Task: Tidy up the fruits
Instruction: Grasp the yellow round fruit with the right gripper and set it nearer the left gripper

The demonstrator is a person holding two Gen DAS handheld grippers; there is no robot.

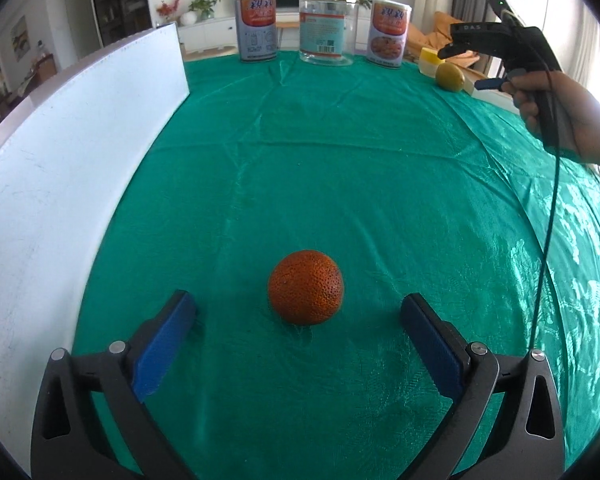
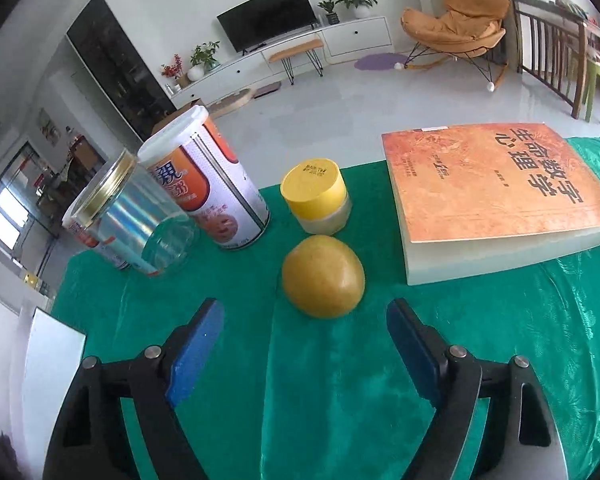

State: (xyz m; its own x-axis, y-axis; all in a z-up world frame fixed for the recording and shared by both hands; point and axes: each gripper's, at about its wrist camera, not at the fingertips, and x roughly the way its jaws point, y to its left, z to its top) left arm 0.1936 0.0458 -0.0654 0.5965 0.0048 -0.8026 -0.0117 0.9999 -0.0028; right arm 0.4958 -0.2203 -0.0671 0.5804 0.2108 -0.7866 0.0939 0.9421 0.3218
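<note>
An orange fruit with a pitted skin lies on the green cloth. My left gripper is open, its blue pads on either side of the orange, just short of it and not touching. A yellow-green fruit lies on the cloth in front of my right gripper, which is open and empty, its tips just short of the fruit. The left wrist view also shows this fruit at the far right, under the hand-held right gripper.
A white board stands along the left side. Two printed cans and a clear jar stand at the far edge. A yellow-lidded jar sits behind the yellow fruit. An orange book lies at the right.
</note>
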